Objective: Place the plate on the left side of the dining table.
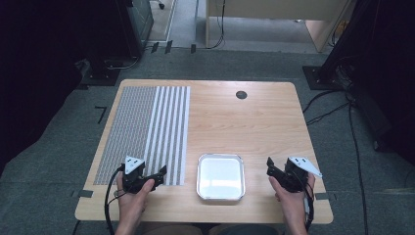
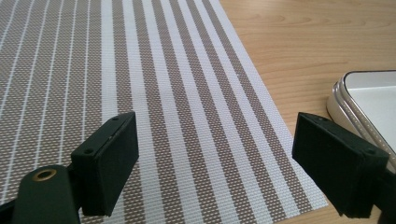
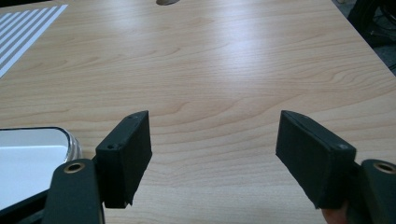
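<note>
A square white tray [image 1: 220, 176] with a metal rim lies empty near the table's front edge, between my two hands. My left gripper [image 1: 160, 174] hovers open over the near right corner of a brown-and-white striped placemat [image 1: 144, 131], nothing between its jaws. In the left gripper view the left gripper [image 2: 229, 163] looks along the placemat [image 2: 154, 93], with the tray [image 2: 369, 102] at the right edge. My right gripper [image 1: 270, 165] is open and holds nothing over bare wood to the right of the tray. From the right gripper [image 3: 215, 154] the tray's corner [image 3: 32, 154] shows at lower left.
The wooden table [image 1: 244, 122] has a dark round cable hole [image 1: 241, 95] near its far edge. Cables [image 1: 333, 110] and dark equipment stands lie on the grey floor around it. A wooden desk [image 1: 274, 19] stands behind.
</note>
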Tool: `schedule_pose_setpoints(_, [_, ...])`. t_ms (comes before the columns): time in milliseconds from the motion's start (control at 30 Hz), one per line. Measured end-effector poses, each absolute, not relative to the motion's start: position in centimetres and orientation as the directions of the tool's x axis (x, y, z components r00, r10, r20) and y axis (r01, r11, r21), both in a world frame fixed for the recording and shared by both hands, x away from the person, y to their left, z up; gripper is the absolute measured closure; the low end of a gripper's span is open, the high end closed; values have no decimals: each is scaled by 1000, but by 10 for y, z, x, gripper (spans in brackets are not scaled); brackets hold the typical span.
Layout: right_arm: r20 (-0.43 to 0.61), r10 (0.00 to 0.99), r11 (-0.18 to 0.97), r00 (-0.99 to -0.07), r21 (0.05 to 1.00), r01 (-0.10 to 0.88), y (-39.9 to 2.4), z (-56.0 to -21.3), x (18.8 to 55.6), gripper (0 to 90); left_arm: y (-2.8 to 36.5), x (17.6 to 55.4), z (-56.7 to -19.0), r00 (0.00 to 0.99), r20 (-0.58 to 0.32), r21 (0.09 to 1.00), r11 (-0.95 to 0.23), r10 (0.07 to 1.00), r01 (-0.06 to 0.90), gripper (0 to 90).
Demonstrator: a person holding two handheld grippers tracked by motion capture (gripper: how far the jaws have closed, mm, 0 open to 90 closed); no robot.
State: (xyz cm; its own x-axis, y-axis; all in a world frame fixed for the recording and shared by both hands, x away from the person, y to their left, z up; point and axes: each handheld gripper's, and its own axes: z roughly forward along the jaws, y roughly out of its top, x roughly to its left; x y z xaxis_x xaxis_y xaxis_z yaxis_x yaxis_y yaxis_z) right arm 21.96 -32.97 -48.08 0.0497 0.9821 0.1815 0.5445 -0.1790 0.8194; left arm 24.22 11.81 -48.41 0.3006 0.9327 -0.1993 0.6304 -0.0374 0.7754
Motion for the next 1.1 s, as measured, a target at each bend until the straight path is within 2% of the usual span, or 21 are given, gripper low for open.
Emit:
schedule_pose_setpoints(433, [191,981,-173,23,821,544,-318,-481,219,274,90,241,-488,347,-193,767,-80,918,637,148])
schedule_pose_setpoints(533, [194,981,-166,5,825,540,-314,-479,218,220,85,240,-489,353,-194,764,-84,915,640,148])
schedule_pose_setpoints(967, [167,981,-88,-95,832,548,-290,-477,216,165,42,238,-485,420,-181,763,-142,889,631,148])
schedule_pose_setpoints(1100, [158,983,-81,-97,836,542,-286,-477,215,198,32,240,-482,430,-181,764,-148,885,628,148])
